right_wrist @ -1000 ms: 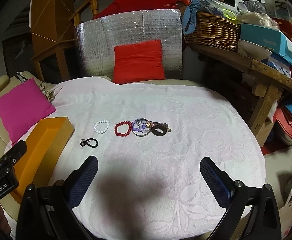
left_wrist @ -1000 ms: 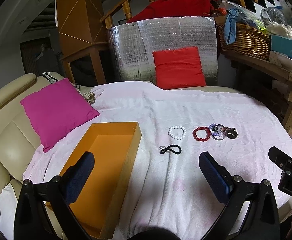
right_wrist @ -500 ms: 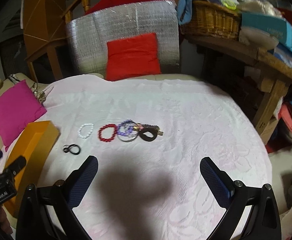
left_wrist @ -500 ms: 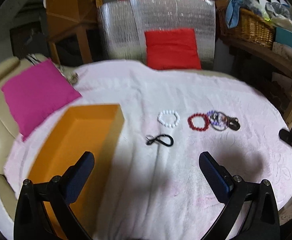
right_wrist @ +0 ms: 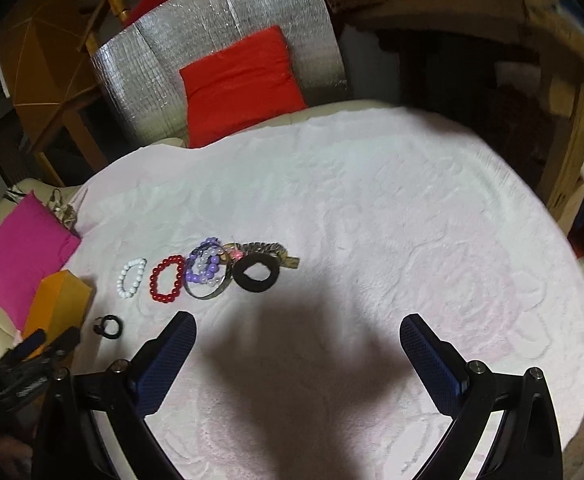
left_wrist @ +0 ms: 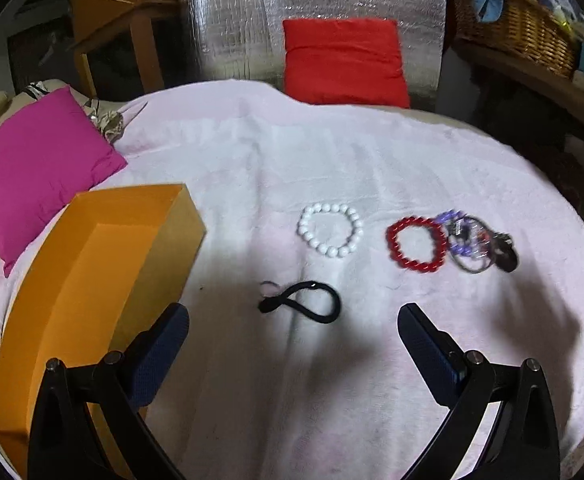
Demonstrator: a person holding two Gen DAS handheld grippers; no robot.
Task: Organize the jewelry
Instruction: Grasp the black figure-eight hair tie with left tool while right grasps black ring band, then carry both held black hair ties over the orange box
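On the pale pink cloth lie a white bead bracelet (left_wrist: 330, 230), a red bead bracelet (left_wrist: 416, 244), a purple bead bracelet (right_wrist: 204, 267) tangled with a metal bangle (right_wrist: 208, 290), and a black scrunchie (right_wrist: 256, 273). A thin black hair tie (left_wrist: 302, 302) lies nearest, just ahead of my left gripper (left_wrist: 292, 342), which is open and empty. The open orange box (left_wrist: 88, 272) stands at that gripper's left finger. My right gripper (right_wrist: 298, 344) is open and empty, hovering near and right of the scrunchie. The same red bracelet (right_wrist: 167, 279) and white bracelet (right_wrist: 131, 277) show in the right wrist view.
A magenta cushion (left_wrist: 36, 168) lies left of the box. A red cushion (left_wrist: 344, 62) leans on a silver foil panel (left_wrist: 316, 8) at the back. A wooden shelf with a wicker basket (left_wrist: 520, 28) stands at the right. The other gripper (right_wrist: 28, 364) shows at the lower left.
Both grippers have moved forward and tilted down toward the cloth, so the jewelry looks larger and nearer. The left one now has the black hair tie between its fingers' line. Nothing was picked up.
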